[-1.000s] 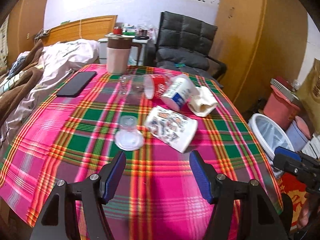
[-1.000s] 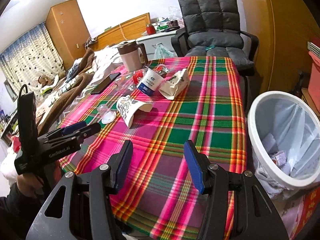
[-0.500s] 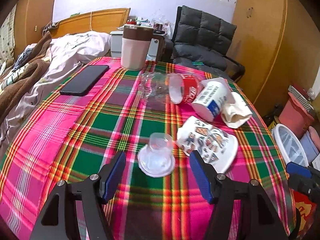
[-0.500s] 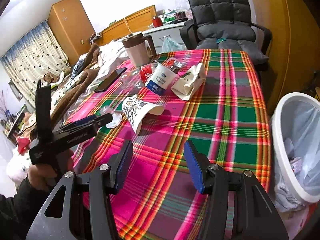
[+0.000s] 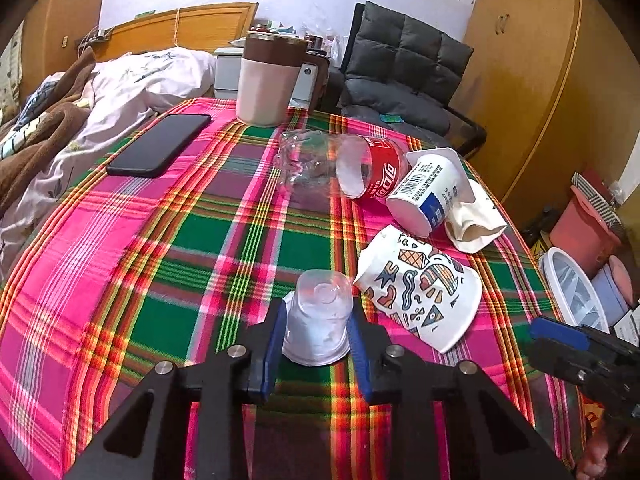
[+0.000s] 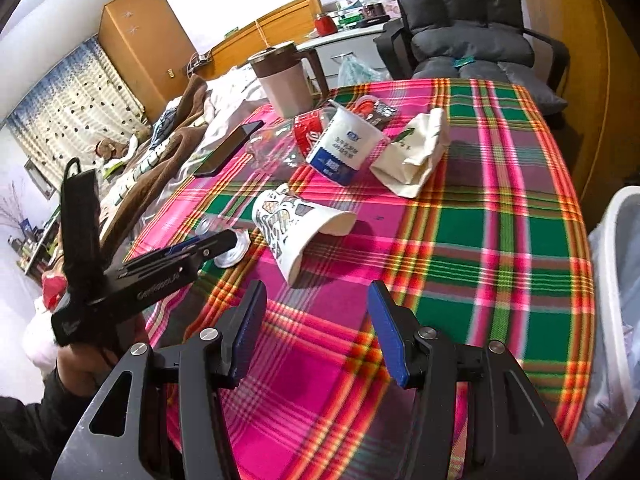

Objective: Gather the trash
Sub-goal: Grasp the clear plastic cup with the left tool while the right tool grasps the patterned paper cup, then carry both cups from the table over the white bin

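left gripper (image 5: 316, 330) just closing, pinching clear cup (image 5: 318, 318) at its sides | cup is seeming light, thin, easy crushing | right gripper (image 6: 316, 330) staying spread, empty

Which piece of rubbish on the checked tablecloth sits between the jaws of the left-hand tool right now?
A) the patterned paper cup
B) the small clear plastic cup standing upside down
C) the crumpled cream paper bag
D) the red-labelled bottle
B: the left wrist view shows the left gripper with its blue pads against both sides of the small clear plastic cup, having just closed in, while the patterned paper cup lies free beside it.
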### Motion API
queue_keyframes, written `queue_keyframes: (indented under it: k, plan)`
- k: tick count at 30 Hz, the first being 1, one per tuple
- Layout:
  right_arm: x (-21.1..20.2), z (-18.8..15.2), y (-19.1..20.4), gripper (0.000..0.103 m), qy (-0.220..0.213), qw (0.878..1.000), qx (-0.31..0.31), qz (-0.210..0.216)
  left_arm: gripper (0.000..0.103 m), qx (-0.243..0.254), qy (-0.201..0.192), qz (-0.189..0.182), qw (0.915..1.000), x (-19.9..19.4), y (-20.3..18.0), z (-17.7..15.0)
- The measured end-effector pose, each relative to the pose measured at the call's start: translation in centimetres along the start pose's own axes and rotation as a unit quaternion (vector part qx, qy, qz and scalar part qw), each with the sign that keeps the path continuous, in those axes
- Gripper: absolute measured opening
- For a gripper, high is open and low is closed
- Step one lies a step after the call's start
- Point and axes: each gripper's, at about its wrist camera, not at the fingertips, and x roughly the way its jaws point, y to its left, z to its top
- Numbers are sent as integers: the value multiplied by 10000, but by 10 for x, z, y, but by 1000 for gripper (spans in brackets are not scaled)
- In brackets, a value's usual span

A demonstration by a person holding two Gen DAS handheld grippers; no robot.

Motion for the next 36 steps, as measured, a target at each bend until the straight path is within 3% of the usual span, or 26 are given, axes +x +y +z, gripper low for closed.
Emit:
queue_keyframes:
  k: [14, 17, 19, 28, 36]
  plan:
    - [32, 7, 1, 44, 284, 9991, 153, 286, 31, -31, -50, -162, 9999, -17, 8, -11]
    - [35, 10, -3, 37, 281, 9989, 227, 307, 31, 6, -24, -192, 9998, -15, 6, -12]
    - [36, 12, -5, 27, 287, 9988, 256, 314, 31, 19, -6, -203, 9998, -15, 6, -13]
    - [19, 9, -7, 12, 92, 9992, 250, 304, 31, 73, -10, -176, 9998, -16, 0, -15]
    - [-13, 0, -18, 12, -157, 9993, 323, 143, 31, 271, -56, -234, 9993, -27, -24, -16]
